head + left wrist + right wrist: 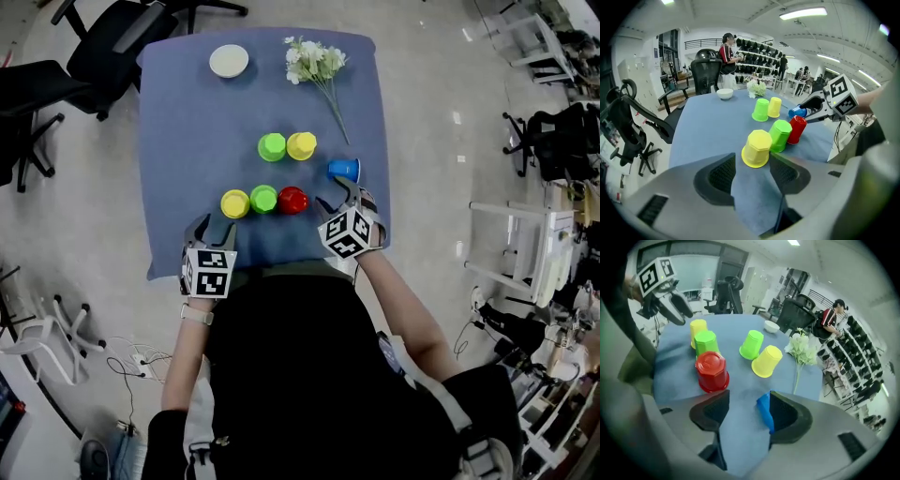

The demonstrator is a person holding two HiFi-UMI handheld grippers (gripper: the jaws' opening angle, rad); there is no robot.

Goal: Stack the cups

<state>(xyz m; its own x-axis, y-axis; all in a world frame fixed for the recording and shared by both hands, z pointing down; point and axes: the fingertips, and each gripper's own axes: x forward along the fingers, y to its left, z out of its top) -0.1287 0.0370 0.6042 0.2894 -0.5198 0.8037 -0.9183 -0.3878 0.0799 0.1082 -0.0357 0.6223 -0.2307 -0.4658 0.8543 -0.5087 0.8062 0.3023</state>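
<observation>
Six upside-down cups stand on the blue cloth [178,112]. In front is a row of a yellow cup [234,202], a green cup [263,198] and a red cup [292,200]. Behind it are a green cup [272,146] and a yellow cup [301,145]. A blue cup [344,170] stands to their right. My right gripper [337,195] is open just short of the blue cup [763,411], whose edge shows beside the right jaw; the left jaw stands apart from it. My left gripper [214,227] is open and empty, close behind the front yellow cup [757,148].
A white bowl [229,60] and a spray of white flowers [317,64] lie at the table's far side. Black office chairs [103,47] stand beyond the far left corner. The cloth's near edge [272,267] runs just under both grippers.
</observation>
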